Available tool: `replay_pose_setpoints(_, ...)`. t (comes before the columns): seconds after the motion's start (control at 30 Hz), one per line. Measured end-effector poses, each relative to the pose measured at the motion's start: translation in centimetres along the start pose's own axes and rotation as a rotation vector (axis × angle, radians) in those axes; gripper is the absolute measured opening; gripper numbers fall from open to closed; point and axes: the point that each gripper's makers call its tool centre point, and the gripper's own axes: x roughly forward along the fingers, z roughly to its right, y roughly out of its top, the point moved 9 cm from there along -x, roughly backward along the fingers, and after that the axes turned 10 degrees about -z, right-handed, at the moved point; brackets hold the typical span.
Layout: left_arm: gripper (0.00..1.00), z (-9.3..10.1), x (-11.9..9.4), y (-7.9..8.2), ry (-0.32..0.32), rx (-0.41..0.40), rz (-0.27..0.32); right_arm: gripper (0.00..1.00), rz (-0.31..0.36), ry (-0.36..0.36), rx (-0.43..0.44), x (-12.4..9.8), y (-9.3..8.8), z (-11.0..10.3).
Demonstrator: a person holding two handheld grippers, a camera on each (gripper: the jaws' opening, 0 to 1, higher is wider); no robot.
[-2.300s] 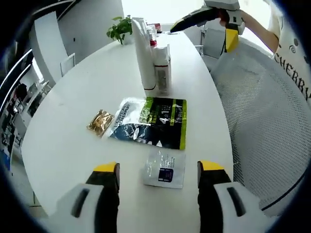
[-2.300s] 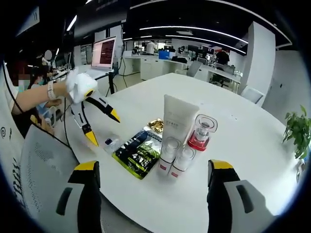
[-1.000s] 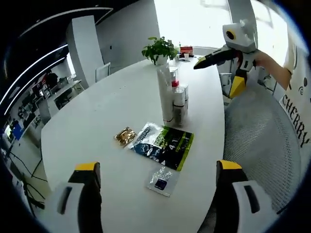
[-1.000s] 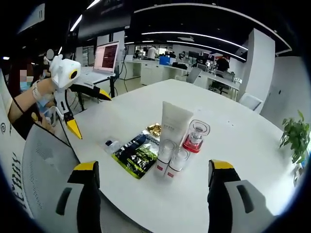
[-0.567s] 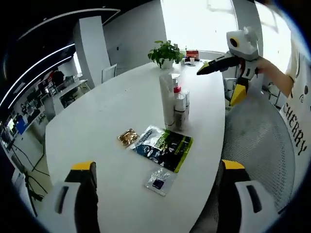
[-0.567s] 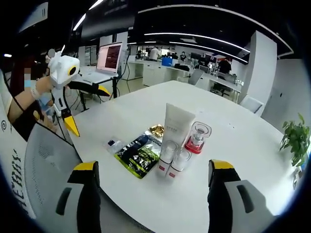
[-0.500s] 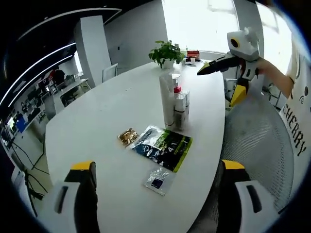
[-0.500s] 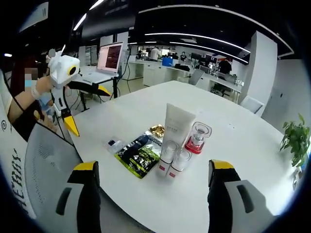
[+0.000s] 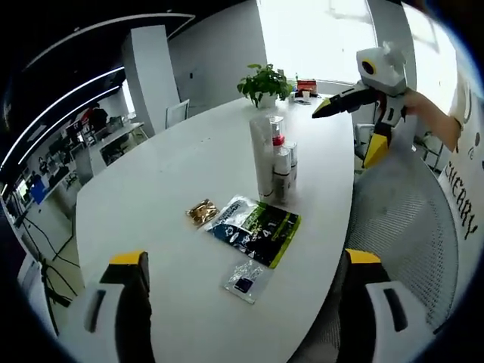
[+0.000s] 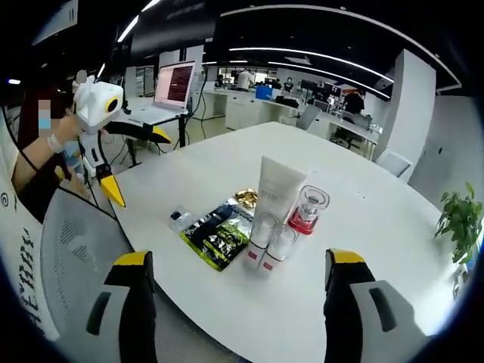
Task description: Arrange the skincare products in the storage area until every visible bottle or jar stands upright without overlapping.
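A: That tabletop (image 10: 363, 227) looks like smooth white laminate, semi-gloss, with soft light patches on it.

B: Yep. The white tube (image 10: 276, 193) reads as matt plastic; the two small bottles (image 10: 271, 240) have clear glossy caps, and the red-based jar (image 10: 308, 208) looks like clear glass or acrylic (can't tell which).

A: The green-and-black sachet (image 9: 253, 229) is shiny foil-like film, a bit crinkled. The gold packet (image 9: 201, 212) is metallic and wrinkly.

B: The little clear pouch (image 9: 245, 280) is thin see-through plastic. The chair back (image 9: 408, 227) is grey woven mesh.

A: Both the left gripper (image 9: 240, 302) and the right gripper (image 10: 240, 299) look like hard white plastic with matt black jaws and yellow tips.
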Motion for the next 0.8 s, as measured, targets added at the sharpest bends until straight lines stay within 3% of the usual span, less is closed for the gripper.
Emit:
replay_pose_setpoints(0.27,0.99,-0.4,0.7,0.2,-0.024,-0.027,0.02,0.93,-0.013,-0.002,-0.007,0.0,0.0,0.4)
replay_pose_setpoints(0.8,0.99,-1.9,3.2,2.3,-0.061,0.061,-0.019,0.93,-0.023,-0.011,0.001,0.9,0.2,1.9)
